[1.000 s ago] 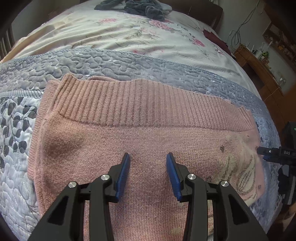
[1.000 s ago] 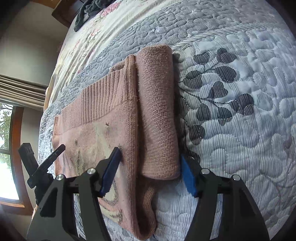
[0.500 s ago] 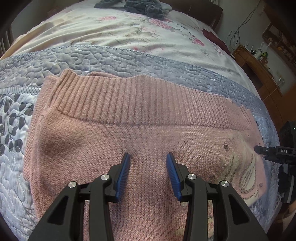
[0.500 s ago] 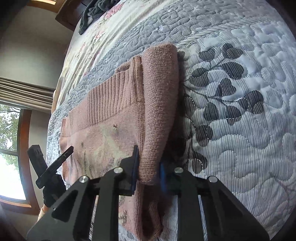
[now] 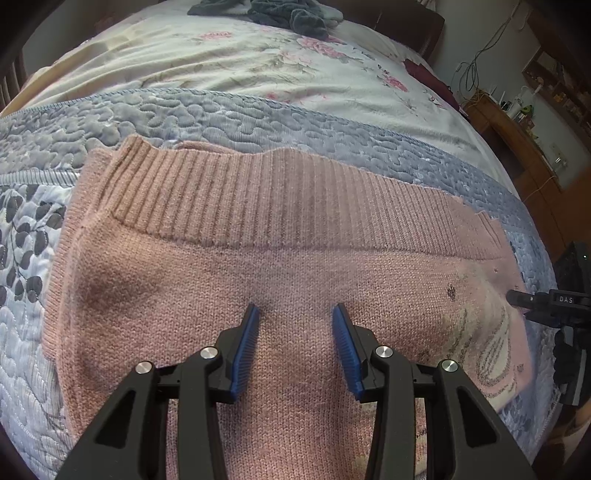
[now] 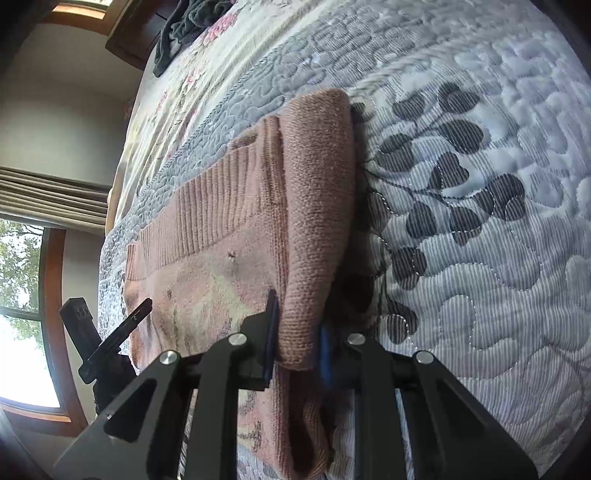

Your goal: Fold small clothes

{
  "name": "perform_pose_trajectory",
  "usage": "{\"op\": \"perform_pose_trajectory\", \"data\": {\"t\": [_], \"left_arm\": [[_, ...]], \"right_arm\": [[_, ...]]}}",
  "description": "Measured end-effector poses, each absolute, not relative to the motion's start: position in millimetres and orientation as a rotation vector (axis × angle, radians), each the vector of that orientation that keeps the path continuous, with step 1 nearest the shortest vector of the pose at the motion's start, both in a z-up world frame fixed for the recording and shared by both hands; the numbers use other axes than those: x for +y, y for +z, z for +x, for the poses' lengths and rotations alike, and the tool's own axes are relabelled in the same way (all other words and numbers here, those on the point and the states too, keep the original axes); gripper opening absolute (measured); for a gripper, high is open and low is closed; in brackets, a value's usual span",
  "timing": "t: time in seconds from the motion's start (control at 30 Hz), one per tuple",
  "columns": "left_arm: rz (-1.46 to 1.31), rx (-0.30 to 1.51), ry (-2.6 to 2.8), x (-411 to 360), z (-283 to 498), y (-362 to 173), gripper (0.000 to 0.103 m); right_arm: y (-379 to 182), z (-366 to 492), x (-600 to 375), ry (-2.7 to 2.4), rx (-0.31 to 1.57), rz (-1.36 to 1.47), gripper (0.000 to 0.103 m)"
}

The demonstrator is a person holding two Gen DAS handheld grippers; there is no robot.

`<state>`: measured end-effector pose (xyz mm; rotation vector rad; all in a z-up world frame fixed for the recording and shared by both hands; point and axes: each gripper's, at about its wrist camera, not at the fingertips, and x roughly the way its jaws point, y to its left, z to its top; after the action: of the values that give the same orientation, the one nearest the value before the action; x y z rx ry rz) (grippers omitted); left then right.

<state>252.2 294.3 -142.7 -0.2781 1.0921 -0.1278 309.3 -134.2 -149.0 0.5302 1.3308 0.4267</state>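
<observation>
A pink knit sweater lies flat on the grey quilted bedspread, ribbed hem toward the far side. My left gripper hovers open over the sweater's middle, nothing between its blue pads. In the right wrist view the same sweater has a sleeve folded along its right edge. My right gripper is shut on the near end of that sleeve and lifts it slightly. The left gripper's black tip shows at the sweater's left side there.
The grey quilt with dark leaf print extends to the right of the sweater. A floral sheet covers the far bed, with dark clothes piled at its head. A wooden cabinet stands at the right, a window at the left.
My right gripper went from open around the folded sleeve to shut on it and raised it a little. My left gripper crept forward over the sweater, still open.
</observation>
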Motion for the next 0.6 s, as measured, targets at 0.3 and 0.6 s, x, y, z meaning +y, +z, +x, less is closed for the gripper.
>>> {"op": "perform_pose_trajectory", "data": {"t": [0.3, 0.6], "left_arm": [[-0.347, 1.04, -0.167, 319, 234, -110, 0.042], [-0.44, 1.024, -0.187, 344, 226, -107, 0.043]], "right_arm": [[-57, 309, -47, 0.642, 1.239, 0.398, 0.015], [-68, 311, 52, 0.717, 1.315, 0.278, 0.014]]}}
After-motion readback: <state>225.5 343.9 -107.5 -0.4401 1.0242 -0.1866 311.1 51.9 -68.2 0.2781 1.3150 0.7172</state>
